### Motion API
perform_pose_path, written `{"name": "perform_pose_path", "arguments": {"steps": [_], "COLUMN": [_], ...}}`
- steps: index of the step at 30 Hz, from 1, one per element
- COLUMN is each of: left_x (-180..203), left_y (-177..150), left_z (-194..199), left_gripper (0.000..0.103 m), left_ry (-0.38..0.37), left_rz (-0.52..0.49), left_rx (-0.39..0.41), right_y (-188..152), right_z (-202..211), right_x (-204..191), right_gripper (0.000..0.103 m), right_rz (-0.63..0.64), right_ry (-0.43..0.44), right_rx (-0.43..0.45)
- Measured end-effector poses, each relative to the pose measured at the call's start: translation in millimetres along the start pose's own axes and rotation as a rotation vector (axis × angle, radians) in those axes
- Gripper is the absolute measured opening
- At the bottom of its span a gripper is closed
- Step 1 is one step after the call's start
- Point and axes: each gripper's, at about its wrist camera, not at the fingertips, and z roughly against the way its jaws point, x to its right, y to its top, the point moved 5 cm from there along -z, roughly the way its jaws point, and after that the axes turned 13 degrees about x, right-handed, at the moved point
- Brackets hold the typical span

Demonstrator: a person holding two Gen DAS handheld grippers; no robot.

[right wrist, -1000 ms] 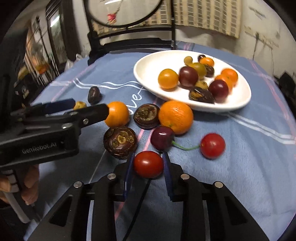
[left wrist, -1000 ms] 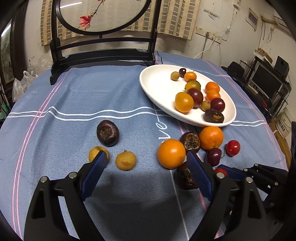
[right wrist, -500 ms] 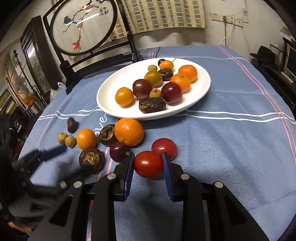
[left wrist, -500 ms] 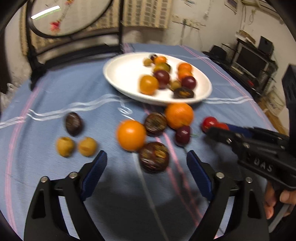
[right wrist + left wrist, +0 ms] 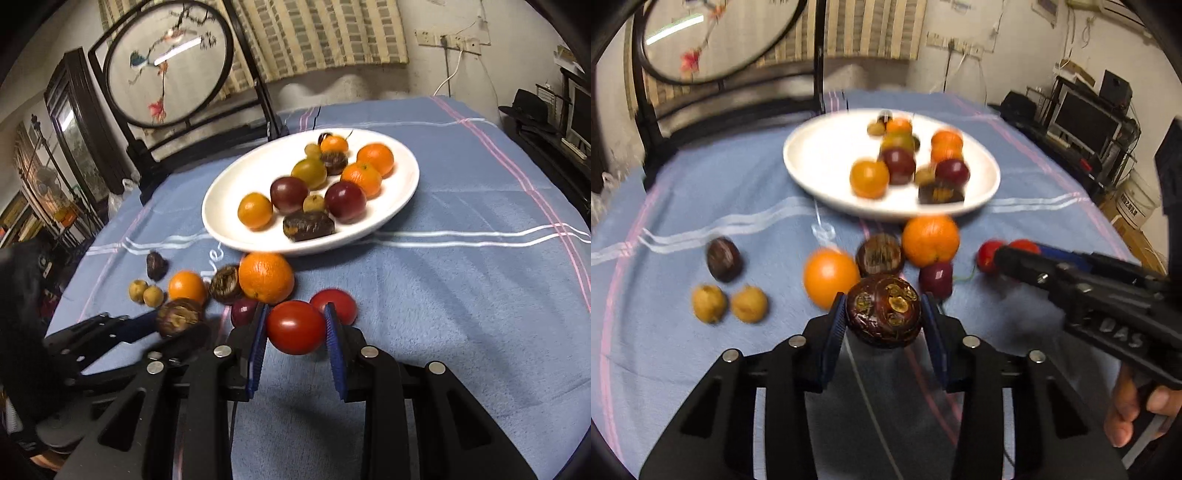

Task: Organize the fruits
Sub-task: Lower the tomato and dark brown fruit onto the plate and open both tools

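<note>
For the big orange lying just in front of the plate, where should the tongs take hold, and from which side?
Grip the big orange across its widest middle, coming down from above. It is round with no stem to catch, and a dark wrinkled fruit at its left and the white plate behind crowd any level approach.

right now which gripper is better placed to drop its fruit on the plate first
Right, probably. The right gripper holds the red tomato with open cloth between it and the white plate; the left gripper's dark fruit sits behind loose fruit.
</note>
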Motion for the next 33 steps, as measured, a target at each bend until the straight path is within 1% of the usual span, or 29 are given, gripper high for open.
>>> {"name": "perform_pose_path", "arguments": {"steps": [3, 5, 8, 11, 13, 15, 20, 21, 22, 23, 24, 26, 28, 33], "left_x": [-3, -7, -16, -28, -36, -41, -43, -43, -43, -44, -45, -45, -44, -46], "left_y": [21, 38, 62, 78, 83, 84, 83, 83, 83, 83, 84, 86, 86, 77], "left_z": [7, 4, -11, -31, -46, -61, -86, -89, -90, -89, -86, -76, -69, -42], "left_gripper": [0.04, 0.04, 0.04, 0.04, 0.04, 0.04, 0.04, 0.041, 0.045, 0.057, 0.065, 0.067, 0.068, 0.08], "left_ry": [0.009, 0.026, 0.041, 0.095, 0.111, 0.115, 0.141, 0.144, 0.146, 0.15, 0.153, 0.16, 0.169, 0.187], "left_rz": [-0.011, -0.02, -0.007, 0.017, 0.036, 0.051, 0.036, 0.033, 0.038, 0.047, 0.055, 0.06, 0.049, 0.037], "left_rx": [0.041, 0.055, 0.066, 0.075, 0.063, 0.039, 0.005, -0.001, -0.002, 0.004, 0.021, 0.067, 0.082, 0.113], "right_y": [9, 15, 34, 58, 69, 71, 64, 63, 62, 62, 63, 64, 65, 59], "right_z": [7, 9, 8, -7, -24, -41, -75, -77, -78, -77, -75, -69, -65, -57], "right_x": [0, -1, -9, -17, -16, -15, -13, -12, -11, -9, -8, -3, -2, -2], "right_gripper": [0.031, 0.031, 0.031, 0.031, 0.031, 0.031, 0.032, 0.033, 0.033, 0.034, 0.038, 0.039, 0.039, 0.039], "right_rz": [-0.02, -0.036, -0.006, 0.018, -0.005, -0.043, -0.059, -0.071, -0.081, -0.09, -0.099, -0.111, -0.115, -0.101], "right_ry": [0.012, 0.014, 0.016, 0.04, 0.052, 0.078, 0.08, 0.083, 0.095, 0.105, 0.114, 0.118, 0.117, 0.109], "right_rx": [0.061, 0.081, 0.099, 0.104, 0.098, 0.071, 0.012, 0.011, 0.008, 0.011, 0.016, 0.026, 0.031, 0.025]}}
